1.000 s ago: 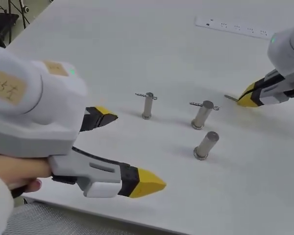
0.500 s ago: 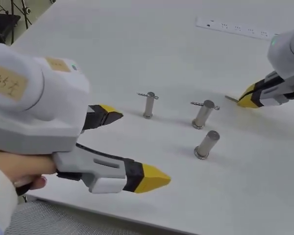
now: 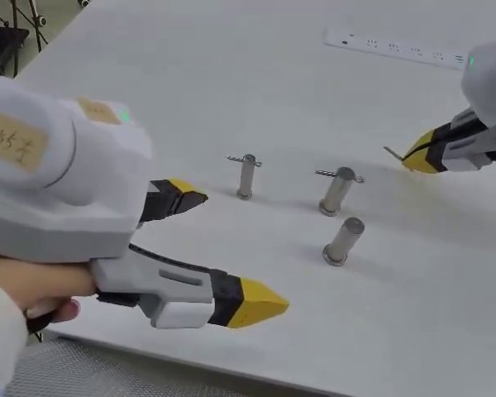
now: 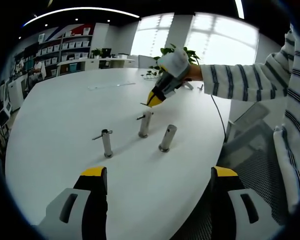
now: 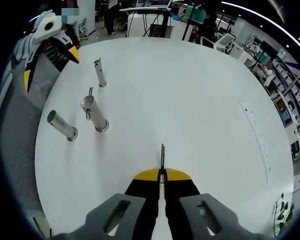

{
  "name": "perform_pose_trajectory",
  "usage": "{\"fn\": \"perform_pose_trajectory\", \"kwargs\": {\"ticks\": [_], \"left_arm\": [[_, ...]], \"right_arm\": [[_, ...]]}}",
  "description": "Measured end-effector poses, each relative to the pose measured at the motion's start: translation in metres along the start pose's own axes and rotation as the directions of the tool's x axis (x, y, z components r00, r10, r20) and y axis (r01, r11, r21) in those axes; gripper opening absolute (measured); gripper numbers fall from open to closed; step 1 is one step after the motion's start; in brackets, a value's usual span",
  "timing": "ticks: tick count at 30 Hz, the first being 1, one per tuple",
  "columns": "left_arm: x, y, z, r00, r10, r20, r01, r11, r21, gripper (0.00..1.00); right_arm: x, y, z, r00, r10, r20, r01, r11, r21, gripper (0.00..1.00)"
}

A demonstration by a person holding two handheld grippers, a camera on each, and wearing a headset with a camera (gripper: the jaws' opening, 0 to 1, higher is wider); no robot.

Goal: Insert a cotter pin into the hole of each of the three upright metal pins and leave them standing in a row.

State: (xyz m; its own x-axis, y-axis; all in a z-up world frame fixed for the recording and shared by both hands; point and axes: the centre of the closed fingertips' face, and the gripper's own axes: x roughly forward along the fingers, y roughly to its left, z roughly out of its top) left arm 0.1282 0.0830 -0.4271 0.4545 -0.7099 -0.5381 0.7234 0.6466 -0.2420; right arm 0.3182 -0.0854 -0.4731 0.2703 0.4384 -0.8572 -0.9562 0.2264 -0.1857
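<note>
Since 2 of the 3 upright metal pins already carry a cotter pin through the head, the step in hand looks like the 3rd and last insertion. The bare pin (image 3: pixel 345 241) stands on the white surface (image 3: pixel 231 74) nearest the person, just in front of the middle pin (image 3: pixel 336 192). That middle pin is crossed near its top by a cotter pin (image 3: pixel 339 175) that sticks out on both sides. The far-left pin (image 3: pixel 246 177) is fitted the same way.

The loose cotter pin (image 3: pixel 392 153) is off to the right of the group, well apart from the bare pin. It is pinched by 1 end in the right tool (image 3: pixel 407 159), whose jaws are pressed together on it; in the right gripper view it points straight out beyond the yellow tips. The left tool (image 3: pixel 241 251) hovers at the near left, jaws spread wide and holding nothing, near the pins but touching none.

The next move calls for carrying the right tool across to the head of the bare pin and lining the wire up with its cross hole, whose direction is too small to tell. Because that pin stands free, a sideways push could tip it, so the left tool may need to steady it. The bare pin also sits off the line of the other 2, so it probably wants shifting into the row afterwards.
</note>
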Motion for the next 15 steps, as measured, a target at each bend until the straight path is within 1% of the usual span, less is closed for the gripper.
{"fn": "perform_pose_trajectory", "kwargs": {"ticks": [4, 6, 7, 10, 15], "left_arm": [[0.001, -0.001, 0.003, 1.0000, -0.001, 0.004, 0.001, 1.000, 0.003, 0.83], [0.001, -0.001, 0.004, 1.0000, -0.001, 0.004, 0.001, 1.000, 0.003, 0.83], [0.001, -0.002, 0.004, 1.0000, -0.002, 0.004, 0.002, 1.000, 0.001, 0.83], [0.001, -0.002, 0.005, 1.0000, -0.003, 0.007, 0.003, 1.000, -0.003, 0.82], [0.001, -0.003, 0.008, 0.9997, -0.006, 0.022, 0.006, 1.000, -0.018, 0.82]], "right_arm": [[-0.008, 0.005, 0.003, 0.9997, -0.017, 0.020, 0.017, 1.000, -0.002, 0.00], [-0.012, 0.005, 0.005, 0.9985, -0.042, 0.036, 0.042, 0.999, 0.001, 0.00], [-0.017, 0.003, 0.007, 0.9961, -0.072, 0.050, 0.072, 0.997, 0.004, 0.00], [-0.023, 0.003, 0.009, 0.9926, -0.097, 0.072, 0.097, 0.995, 0.002, 0.00], [-0.037, 0.009, 0.018, 0.9854, -0.130, 0.110, 0.131, 0.991, -0.006, 0.00]]}}
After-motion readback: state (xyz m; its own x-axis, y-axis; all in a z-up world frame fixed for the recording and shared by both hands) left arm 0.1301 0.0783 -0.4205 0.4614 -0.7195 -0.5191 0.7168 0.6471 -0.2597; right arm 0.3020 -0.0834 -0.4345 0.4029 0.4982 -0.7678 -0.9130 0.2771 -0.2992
